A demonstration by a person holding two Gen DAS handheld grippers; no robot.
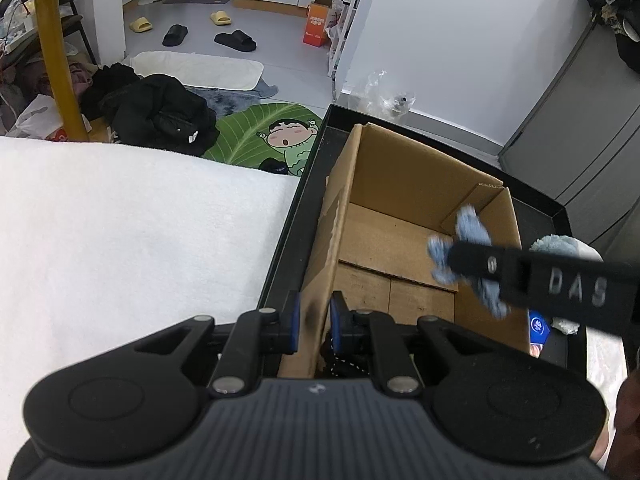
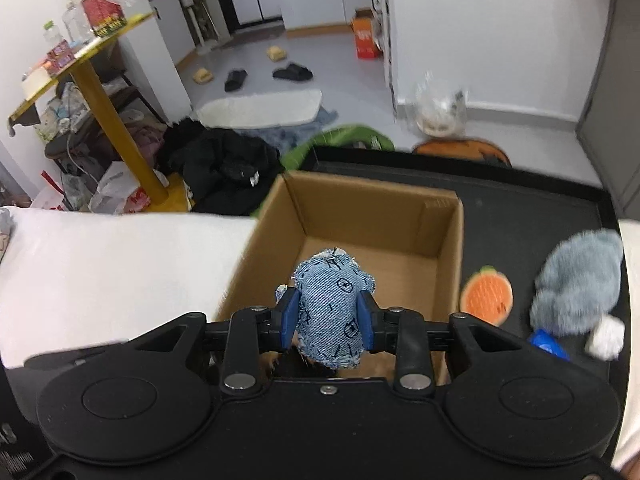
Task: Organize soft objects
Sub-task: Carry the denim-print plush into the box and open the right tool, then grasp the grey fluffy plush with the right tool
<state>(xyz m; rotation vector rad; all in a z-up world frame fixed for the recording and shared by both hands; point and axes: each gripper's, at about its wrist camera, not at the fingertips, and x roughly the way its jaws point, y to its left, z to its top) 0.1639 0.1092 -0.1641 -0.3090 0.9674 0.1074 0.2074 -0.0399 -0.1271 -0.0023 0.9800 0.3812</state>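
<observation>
An open cardboard box [image 1: 400, 236] stands in a black tray [image 1: 304, 184]. My left gripper [image 1: 314, 322] is shut on the box's near left wall [image 1: 320, 264]. My right gripper [image 2: 327, 318] is shut on a blue denim soft toy [image 2: 330, 304] and holds it over the box [image 2: 360, 248]. In the left wrist view the right gripper [image 1: 540, 276] reaches in from the right with the denim toy [image 1: 468, 240] above the box's right wall. A grey fluffy plush [image 2: 576, 280] and an orange pumpkin patch [image 2: 486, 294] lie on the tray [image 2: 520, 208] right of the box.
A white towel-covered surface [image 1: 132, 224] lies left of the tray. On the floor beyond are black clothes [image 1: 156, 112], a green cartoon mat [image 1: 268, 132], slippers and an orange carton [image 1: 318, 26]. A yellow-legged table [image 2: 100, 92] stands at left. A small blue packet [image 2: 548, 344] lies by the grey plush.
</observation>
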